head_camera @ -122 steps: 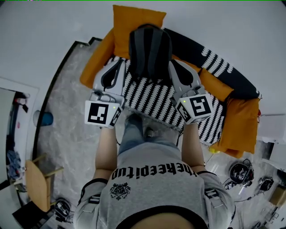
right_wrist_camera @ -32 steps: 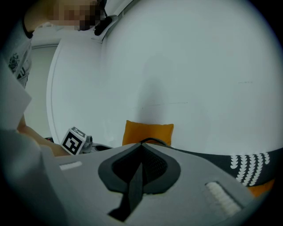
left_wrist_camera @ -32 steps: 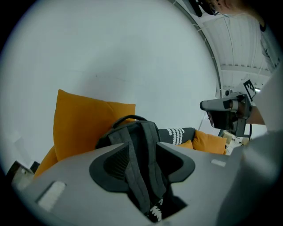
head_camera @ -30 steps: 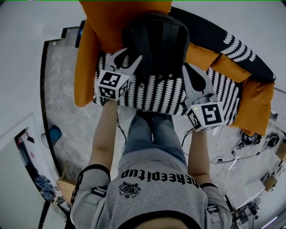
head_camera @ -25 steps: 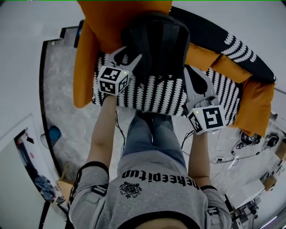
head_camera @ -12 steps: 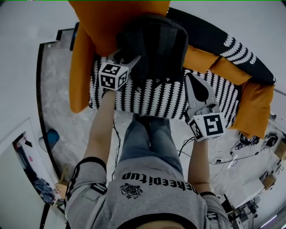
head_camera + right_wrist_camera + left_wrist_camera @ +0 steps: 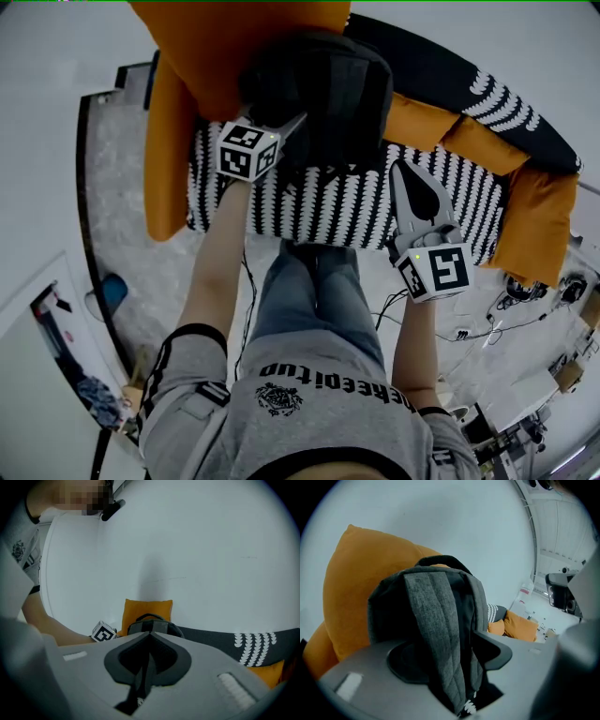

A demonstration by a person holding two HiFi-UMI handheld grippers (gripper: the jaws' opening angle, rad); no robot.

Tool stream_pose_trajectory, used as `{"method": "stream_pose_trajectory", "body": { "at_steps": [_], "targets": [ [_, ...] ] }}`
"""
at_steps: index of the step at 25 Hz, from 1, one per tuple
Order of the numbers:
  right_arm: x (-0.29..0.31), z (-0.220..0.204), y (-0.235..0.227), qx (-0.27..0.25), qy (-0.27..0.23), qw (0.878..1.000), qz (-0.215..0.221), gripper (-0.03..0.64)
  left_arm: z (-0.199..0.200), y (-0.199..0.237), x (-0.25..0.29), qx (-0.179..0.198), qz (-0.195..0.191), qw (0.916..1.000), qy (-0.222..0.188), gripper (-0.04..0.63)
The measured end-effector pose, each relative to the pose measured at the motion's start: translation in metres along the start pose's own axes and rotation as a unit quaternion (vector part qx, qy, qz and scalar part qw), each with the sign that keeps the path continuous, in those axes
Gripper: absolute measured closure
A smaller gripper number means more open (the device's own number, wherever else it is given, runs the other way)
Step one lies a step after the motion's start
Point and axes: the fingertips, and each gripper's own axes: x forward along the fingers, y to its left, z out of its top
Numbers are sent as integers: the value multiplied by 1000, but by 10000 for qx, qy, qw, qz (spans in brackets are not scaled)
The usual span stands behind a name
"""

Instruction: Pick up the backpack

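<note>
- Left gripper view: we see the left gripper (image 7: 450, 651) with its jaws opening and standing wide apart. A grey quilted shoulder strap (image 7: 436, 634) of the backpack (image 7: 393, 616) runs down between them, and neither pad visibly presses on it.
- Right gripper view: the right gripper (image 7: 150, 634) is clenched, with its jaw tips meeting and nothing gripped. Its tips point toward the backpack, which shows just past them.
- Head view: the dark backpack stands upright on the black-and-white patterned seat (image 7: 328, 202) and leans back against an orange cushion (image 7: 234, 37). The left gripper reaches into the backpack's left side. The right gripper lies over the seat just beside its lower right corner.
- Writing: we read the print across the person's grey shirt (image 7: 328, 412) upside down as "keepitup", with further letters ahead of it that we cannot make out. Each marker cube (image 7: 247, 150) bears black-and-white square patterns and no words.
- Change: a second earlier the left gripper's jaws were less spread and its cube sat slightly lower on the seat. The cube is now closer against the backpack. The right gripper lies in much the same place, closed as before.
</note>
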Motion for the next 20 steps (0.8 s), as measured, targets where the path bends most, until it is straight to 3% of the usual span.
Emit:
{"method": "stream_pose_trajectory", "body": {
  "at_steps": [4, 7, 11, 15, 20],
  "targets": [
    [0, -3, -1, 37, 25, 10000, -16, 614, 3, -4, 6, -49, -43, 10000, 1, 332],
    [-2, -1, -1, 53, 9, 10000, -38, 614, 6, -4, 2, -48, 7, 10000, 28, 461],
    [1, 0, 0, 78, -20, 9999, -66, 614, 7, -4, 0, 275, -14, 9995, 144, 545],
    [-3, 2, 0, 70, -55, 9999, -100, 614, 16, -17, -10, 436, -86, 9990, 64, 550],
    [-7, 8, 2, 43, -141, 9998, -106, 615, 52, -33, -37, 646, -62, 9968, -467, 551]
  ]
}}
